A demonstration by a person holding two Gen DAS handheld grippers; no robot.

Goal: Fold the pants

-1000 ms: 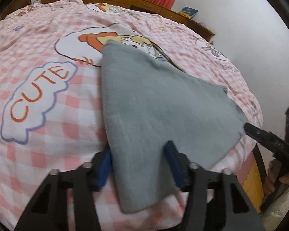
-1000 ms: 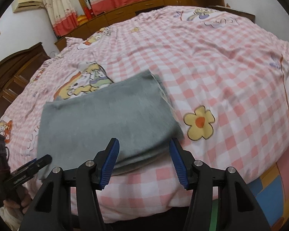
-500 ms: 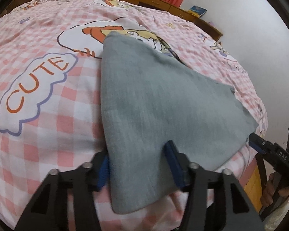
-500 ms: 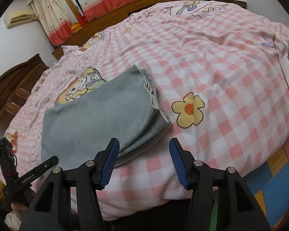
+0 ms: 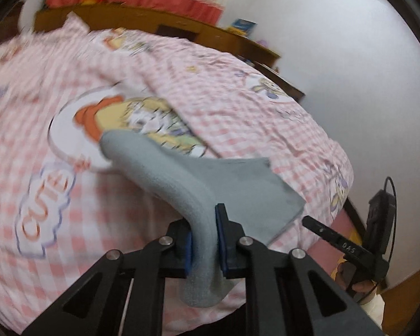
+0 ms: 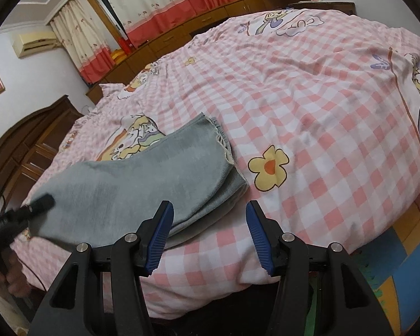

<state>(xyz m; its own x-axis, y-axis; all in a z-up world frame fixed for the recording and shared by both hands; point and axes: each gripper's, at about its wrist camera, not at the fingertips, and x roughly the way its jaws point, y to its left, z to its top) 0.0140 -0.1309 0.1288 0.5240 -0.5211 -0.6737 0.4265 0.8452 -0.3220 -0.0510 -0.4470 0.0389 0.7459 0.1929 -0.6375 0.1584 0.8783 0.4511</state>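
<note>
You see the grey pants (image 6: 142, 184), folded in layers on the pink checked bed (image 6: 322, 128), their near-left corner pinched up off it, frayed hem end lying flat.

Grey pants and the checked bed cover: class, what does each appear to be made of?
Grey pants: probably a soft, matte knit or fleece; it bends thickly between the left gripper jaws. Bed cover: likely thin printed woven cotton, matte, with fine creases.

Blurred: gray pants (image 5: 187, 184) between left gripper (image 5: 203, 240) fingers (image 5: 222, 240)
</note>
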